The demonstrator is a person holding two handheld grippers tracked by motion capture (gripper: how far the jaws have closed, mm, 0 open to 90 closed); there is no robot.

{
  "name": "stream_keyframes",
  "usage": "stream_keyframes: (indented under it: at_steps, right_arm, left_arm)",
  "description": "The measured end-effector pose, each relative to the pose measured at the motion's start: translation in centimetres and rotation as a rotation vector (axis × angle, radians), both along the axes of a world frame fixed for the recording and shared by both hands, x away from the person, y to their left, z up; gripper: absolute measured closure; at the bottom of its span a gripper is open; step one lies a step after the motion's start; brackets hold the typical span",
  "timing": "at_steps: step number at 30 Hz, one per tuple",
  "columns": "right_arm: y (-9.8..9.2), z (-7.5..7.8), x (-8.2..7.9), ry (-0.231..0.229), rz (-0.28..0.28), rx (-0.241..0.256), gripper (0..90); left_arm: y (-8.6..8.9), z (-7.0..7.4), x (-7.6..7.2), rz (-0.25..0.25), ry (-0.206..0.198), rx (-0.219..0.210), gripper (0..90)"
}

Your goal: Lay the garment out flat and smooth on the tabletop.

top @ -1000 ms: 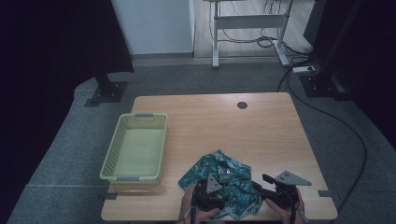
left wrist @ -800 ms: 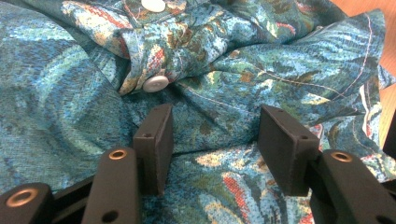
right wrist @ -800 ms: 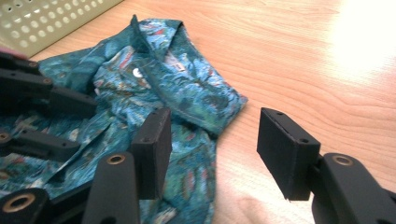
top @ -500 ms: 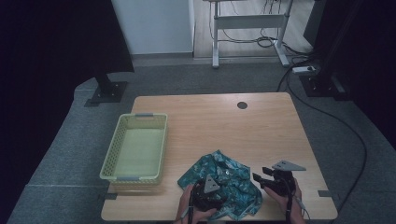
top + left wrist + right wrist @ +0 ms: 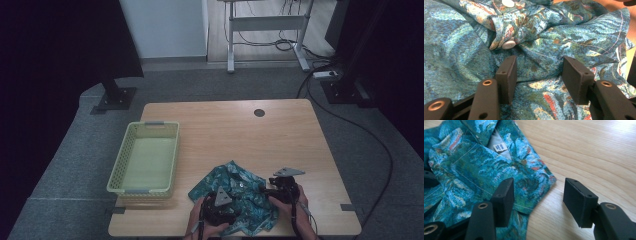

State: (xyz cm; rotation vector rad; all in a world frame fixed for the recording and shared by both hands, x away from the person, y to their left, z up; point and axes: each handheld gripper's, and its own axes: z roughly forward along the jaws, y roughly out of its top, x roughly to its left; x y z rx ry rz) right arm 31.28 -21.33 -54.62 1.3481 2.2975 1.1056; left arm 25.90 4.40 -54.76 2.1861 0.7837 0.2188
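A crumpled teal patterned shirt (image 5: pixel 235 192) with white buttons (image 5: pixel 508 44) lies near the table's front edge. My left gripper (image 5: pixel 220 205) rests over its near left part, open, jaws apart just above the cloth (image 5: pixel 539 75) with nothing pinched. My right gripper (image 5: pixel 280 192) is at the shirt's right edge, open; its left jaw sits over the collar corner (image 5: pixel 534 187) and its right jaw over bare wood. A white label (image 5: pixel 500 147) shows inside the collar.
A pale green plastic basket (image 5: pixel 146 157) stands empty on the table's left side. The wooden table (image 5: pixel 240 135) has a dark cable hole (image 5: pixel 259 113) at the back. Cables and a desk frame are on the floor beyond.
My right gripper has shifted slightly right and back along the shirt's edge. The left gripper has stayed over the cloth.
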Motion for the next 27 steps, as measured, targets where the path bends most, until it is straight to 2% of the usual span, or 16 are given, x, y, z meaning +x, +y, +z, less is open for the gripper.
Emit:
stream_keyframes:
  at_steps: [4, 7, 8, 9, 14, 21, 27]
  right_arm:
    - [0.6, -0.3, 0.2, 0.003, 0.009, -0.023, 46.2]
    - [0.7, -0.4, 0.2, -0.004, 0.02, -0.012, 57.1]
    - [0.9, -0.4, 0.1, -0.011, 0.035, -0.023, 64.1]
    - [0.9, -0.4, 0.1, -0.011, 0.035, -0.023, 64.1]
    - [1.3, -0.1, -0.1, -0.027, 0.063, -0.063, 81.3]
    - [1.6, 0.6, -0.6, -0.066, 0.065, -0.1, 84.1]
    - [1.1, 2.4, -0.8, -0.112, 0.047, -0.091, 84.4]
  left_arm:
    - [0.0, 0.0, 0.0, 0.0, 0.0, -0.004, 46.3]
    - [0.1, -0.1, 0.0, -0.002, -0.004, -0.004, 46.2]
    - [0.1, -0.1, 0.0, -0.002, -0.004, -0.005, 46.1]
    - [0.1, -0.1, 0.0, -0.001, -0.004, -0.006, 46.1]
    - [0.1, -0.1, 0.0, 0.001, -0.001, -0.01, 45.9]
    - [0.1, 0.0, -0.2, 0.012, 0.003, 0.0, 45.2]
    - [0.3, 0.1, -0.3, 0.013, 0.01, 0.007, 44.0]
